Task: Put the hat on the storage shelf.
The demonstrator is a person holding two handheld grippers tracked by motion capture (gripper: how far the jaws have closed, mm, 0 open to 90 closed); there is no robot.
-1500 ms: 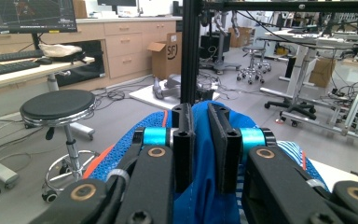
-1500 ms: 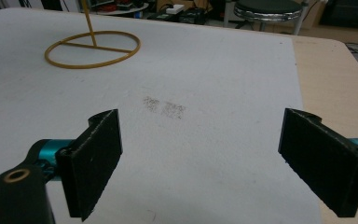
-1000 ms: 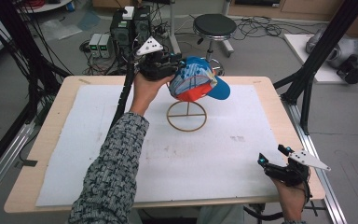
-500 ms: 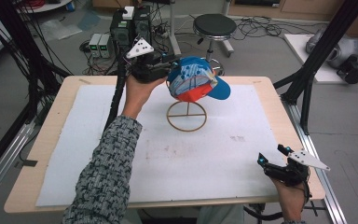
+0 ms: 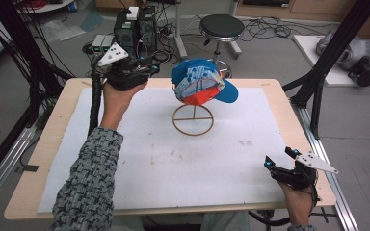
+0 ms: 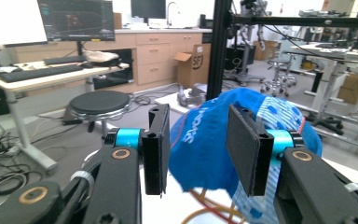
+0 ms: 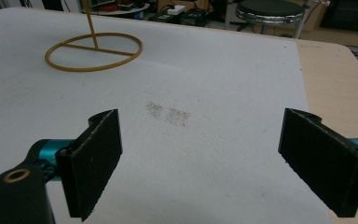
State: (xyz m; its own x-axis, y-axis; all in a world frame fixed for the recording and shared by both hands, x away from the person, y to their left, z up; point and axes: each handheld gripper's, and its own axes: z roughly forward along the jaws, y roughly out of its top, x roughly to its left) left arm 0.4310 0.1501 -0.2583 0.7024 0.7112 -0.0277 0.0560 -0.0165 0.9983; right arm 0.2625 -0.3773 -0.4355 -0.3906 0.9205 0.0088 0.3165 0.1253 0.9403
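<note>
High view, cap (image 5: pixel 203 82): blue crown with light patterned panels, orange-red underside, blue brim pointing right; perched on top of the wire stand (image 5: pixel 193 119), above the white mat (image 5: pixel 173 159).
High view, stand: thin tan ring flat on the mat with a slim upright post rising into the cap.
High view, left gripper (image 5: pixel 155 67): held up at the table's far left, jaws pointing toward the cap, apart from it, nothing between them.
High view, right gripper (image 5: pixel 282 162): low at the near right corner of the mat, well apart from cap and stand.
High view, change: a second ago left gripper right against the cap's left side; now drawn off to the left, a clear gap opened; cap sitting alone on the stand. Right gripper in the same place.
Left gripper view, left gripper (image 6: pixel 198 149): jaws parted, just been opening, empty; cap (image 6: pixel 214 140) beyond them, blue fabric with white lettering.
Right gripper view, right gripper (image 7: pixel 200 158): jaws spread wide over bare mat (image 7: pixel 223 70), empty; stand's ring (image 7: pixel 94 51) farther off.
</note>
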